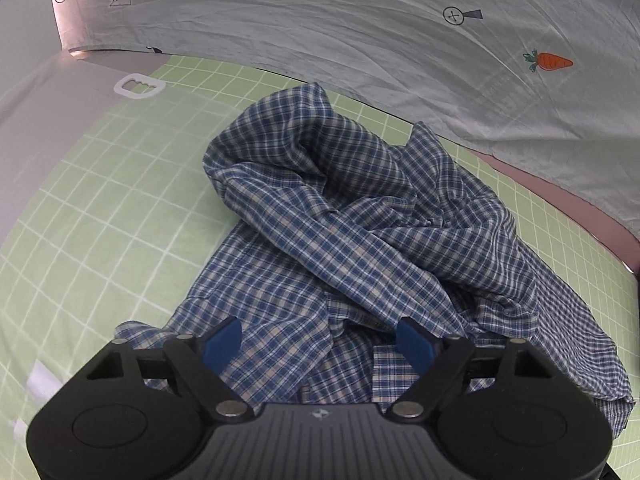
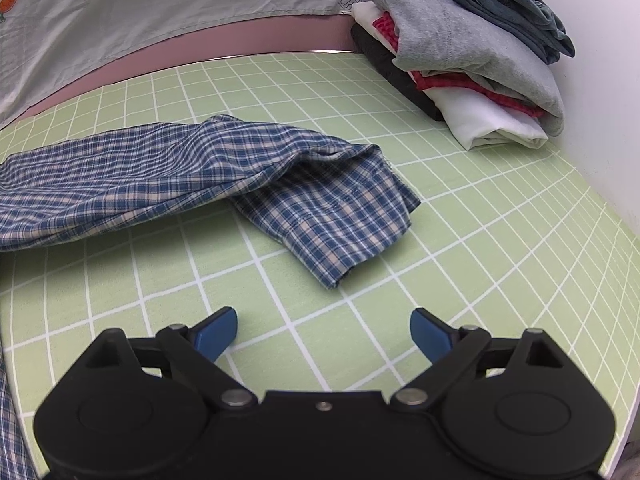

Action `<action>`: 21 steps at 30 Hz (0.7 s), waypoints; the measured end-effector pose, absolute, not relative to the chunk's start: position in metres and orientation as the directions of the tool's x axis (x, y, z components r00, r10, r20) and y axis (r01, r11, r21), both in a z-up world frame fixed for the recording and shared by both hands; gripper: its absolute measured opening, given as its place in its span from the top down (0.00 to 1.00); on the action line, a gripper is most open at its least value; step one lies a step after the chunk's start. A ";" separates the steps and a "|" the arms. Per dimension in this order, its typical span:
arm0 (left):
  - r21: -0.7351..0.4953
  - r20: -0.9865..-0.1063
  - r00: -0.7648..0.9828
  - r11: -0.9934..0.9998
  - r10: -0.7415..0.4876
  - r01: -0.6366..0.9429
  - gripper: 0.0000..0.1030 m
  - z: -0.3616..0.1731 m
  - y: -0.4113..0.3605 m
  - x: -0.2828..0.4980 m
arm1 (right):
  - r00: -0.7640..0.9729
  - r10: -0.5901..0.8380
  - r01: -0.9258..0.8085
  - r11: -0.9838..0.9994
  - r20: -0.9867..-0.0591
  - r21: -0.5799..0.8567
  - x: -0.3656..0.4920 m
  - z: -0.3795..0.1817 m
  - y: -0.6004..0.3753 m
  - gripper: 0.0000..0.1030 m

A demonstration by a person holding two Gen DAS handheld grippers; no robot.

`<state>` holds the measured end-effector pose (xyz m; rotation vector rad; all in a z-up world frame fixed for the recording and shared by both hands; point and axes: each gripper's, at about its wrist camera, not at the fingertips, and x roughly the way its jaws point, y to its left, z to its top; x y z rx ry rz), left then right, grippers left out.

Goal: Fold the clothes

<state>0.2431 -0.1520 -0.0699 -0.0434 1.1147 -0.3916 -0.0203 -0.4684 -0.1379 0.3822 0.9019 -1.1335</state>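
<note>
A blue and white checked shirt [image 1: 340, 220] lies crumpled in a heap on the green grid sheet [image 1: 100, 200]. My left gripper [image 1: 320, 334] hovers over the shirt's near edge. Its blue pads stand apart with checked cloth showing below and between them, and nothing is pinched. In the right wrist view one sleeve of the shirt [image 2: 320, 208] stretches flat across the green grid sheet [image 2: 480, 220], cuff end nearest me. My right gripper [image 2: 323, 322] is open over bare sheet, a short way short of the cuff, with nothing between its fingers.
A stack of folded clothes [image 2: 460, 48], grey and blue on top with red, white and black below, sits at the far right by a white wall [image 2: 608, 100]. A grey printed cloth [image 1: 360, 32] with a carrot print [image 1: 550, 61] rises behind the bed.
</note>
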 end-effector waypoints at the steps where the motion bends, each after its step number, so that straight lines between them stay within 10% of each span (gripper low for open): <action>1: -0.259 -0.862 0.363 0.923 -0.354 0.284 0.27 -0.073 -0.154 0.246 | 0.132 -0.613 0.899 0.405 -0.779 -0.166 -0.021 -0.138 -0.469 0.06; 11: -0.462 -0.829 0.210 0.846 -0.519 0.268 0.57 -0.103 -0.184 0.252 | 0.117 -0.626 0.911 0.377 -0.771 -0.167 -0.020 -0.141 -0.470 0.02; 15: -0.434 -0.847 0.199 0.858 -0.493 0.275 0.95 -0.112 -0.191 0.252 | 0.114 -0.632 0.911 0.373 -0.767 -0.172 -0.019 -0.141 -0.470 0.02; 21: -0.407 -0.831 0.278 0.867 -0.482 0.287 1.00 -0.093 -0.169 0.251 | 0.124 -0.635 0.910 0.379 -0.763 -0.167 -0.021 -0.142 -0.471 0.01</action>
